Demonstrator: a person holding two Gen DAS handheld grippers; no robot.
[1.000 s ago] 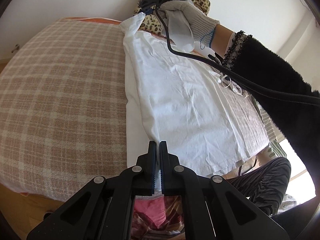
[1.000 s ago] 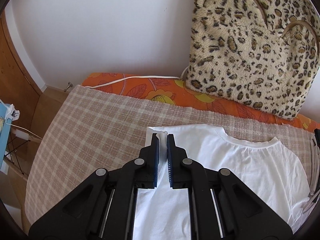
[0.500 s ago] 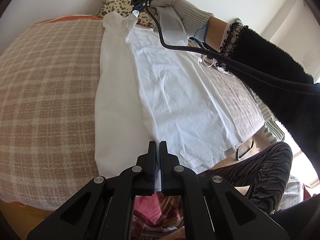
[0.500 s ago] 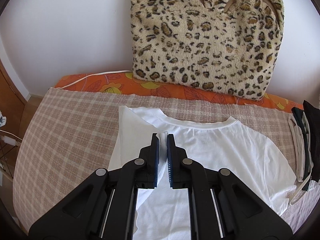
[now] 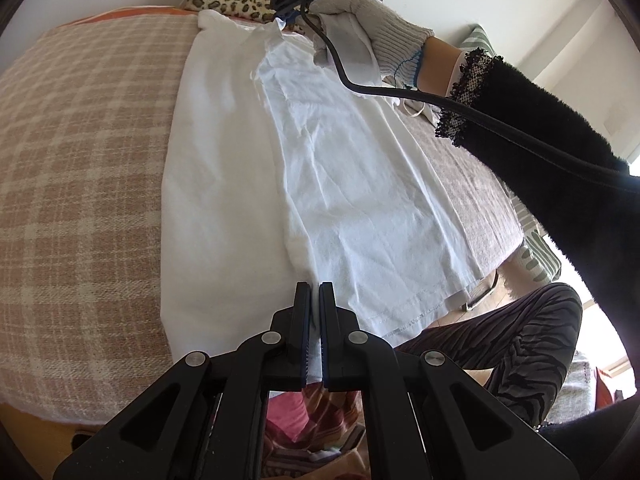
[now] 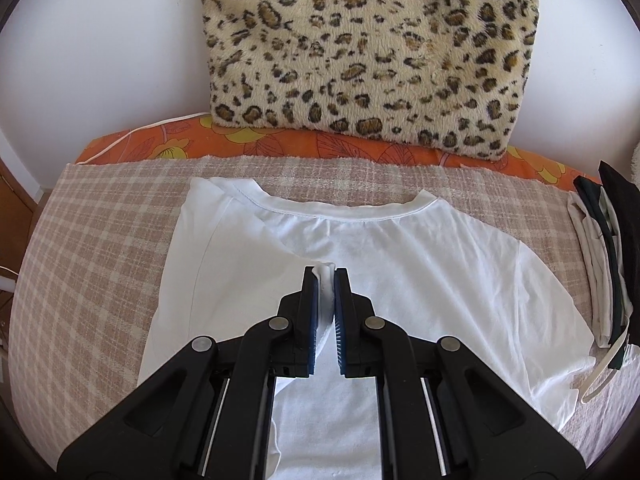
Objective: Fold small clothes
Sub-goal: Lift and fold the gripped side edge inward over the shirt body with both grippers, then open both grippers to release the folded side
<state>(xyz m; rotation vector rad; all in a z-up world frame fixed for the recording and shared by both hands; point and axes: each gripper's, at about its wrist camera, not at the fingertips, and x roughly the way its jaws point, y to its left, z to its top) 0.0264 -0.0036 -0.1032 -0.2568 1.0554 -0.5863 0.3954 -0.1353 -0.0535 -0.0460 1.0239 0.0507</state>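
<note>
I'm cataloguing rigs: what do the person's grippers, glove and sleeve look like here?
Both grippers, the left gripper and right gripper, are black with silver rivets and blue ribbed pads. The right hand wears a grey knit glove, a fuzzy black sleeve with lace cuff; a black cable trails.

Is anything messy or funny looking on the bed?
Nothing is spilled or torn. The white T-shirt is only half folded: one side flap lies over the middle, wrinkled, with both grippers, left and right, pinching its edge. A floppy pile of clothes sits at the plaid blanket's edge.
</note>
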